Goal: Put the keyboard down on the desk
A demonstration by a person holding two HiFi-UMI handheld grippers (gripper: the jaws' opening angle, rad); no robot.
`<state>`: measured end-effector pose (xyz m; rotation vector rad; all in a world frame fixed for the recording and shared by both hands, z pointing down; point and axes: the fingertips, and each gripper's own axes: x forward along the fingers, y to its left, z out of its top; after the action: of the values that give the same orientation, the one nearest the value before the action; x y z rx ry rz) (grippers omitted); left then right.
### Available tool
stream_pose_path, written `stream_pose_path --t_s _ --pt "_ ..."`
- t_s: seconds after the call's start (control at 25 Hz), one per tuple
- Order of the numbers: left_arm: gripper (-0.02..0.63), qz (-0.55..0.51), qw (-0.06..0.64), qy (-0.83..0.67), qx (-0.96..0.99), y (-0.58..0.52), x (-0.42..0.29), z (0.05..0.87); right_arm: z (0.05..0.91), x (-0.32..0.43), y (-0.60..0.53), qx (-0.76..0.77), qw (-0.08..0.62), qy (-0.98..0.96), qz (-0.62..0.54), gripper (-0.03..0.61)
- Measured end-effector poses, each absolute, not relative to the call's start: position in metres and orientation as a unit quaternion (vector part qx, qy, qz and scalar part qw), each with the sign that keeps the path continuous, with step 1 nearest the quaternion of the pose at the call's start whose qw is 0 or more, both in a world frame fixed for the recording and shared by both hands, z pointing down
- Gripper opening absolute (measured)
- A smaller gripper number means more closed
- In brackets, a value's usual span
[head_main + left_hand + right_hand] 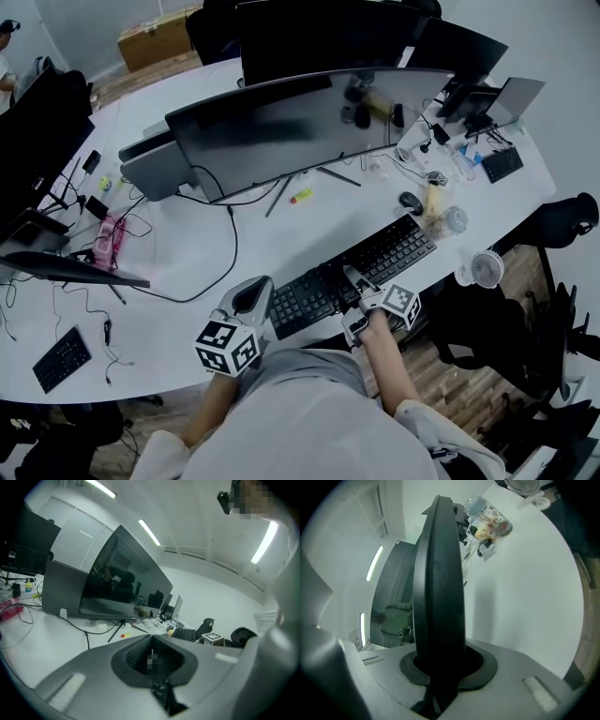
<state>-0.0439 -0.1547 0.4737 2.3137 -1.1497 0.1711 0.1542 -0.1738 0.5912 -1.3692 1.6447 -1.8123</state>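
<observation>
Two tongs [258,291] [353,277], one full-size keyboard [380,256], one curved monitor [281,127], one mouse [410,202], one small white fan [486,269].

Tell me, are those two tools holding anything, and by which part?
Both are clamped on the black keyboard: the left tool at its left end, the right tool on its near long edge, around the middle.

— What sits on the white desk [234,258]?
— A curved monitor [300,127] mid-desk, a mouse [410,202] toward the right edge, a small fan [486,269] at that edge, a small black keyboard [61,358] near the front-left edge.
</observation>
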Motion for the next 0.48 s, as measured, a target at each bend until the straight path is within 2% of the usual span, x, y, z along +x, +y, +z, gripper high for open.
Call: stream_pose_path --t_s 0.48 --pt "0.000 0.069 0.274 -0.432 0.856 -0.157 -0.045 0.477 0.615 0.149 -0.187 -0.465 0.172 0.559 -0.664 0.083"
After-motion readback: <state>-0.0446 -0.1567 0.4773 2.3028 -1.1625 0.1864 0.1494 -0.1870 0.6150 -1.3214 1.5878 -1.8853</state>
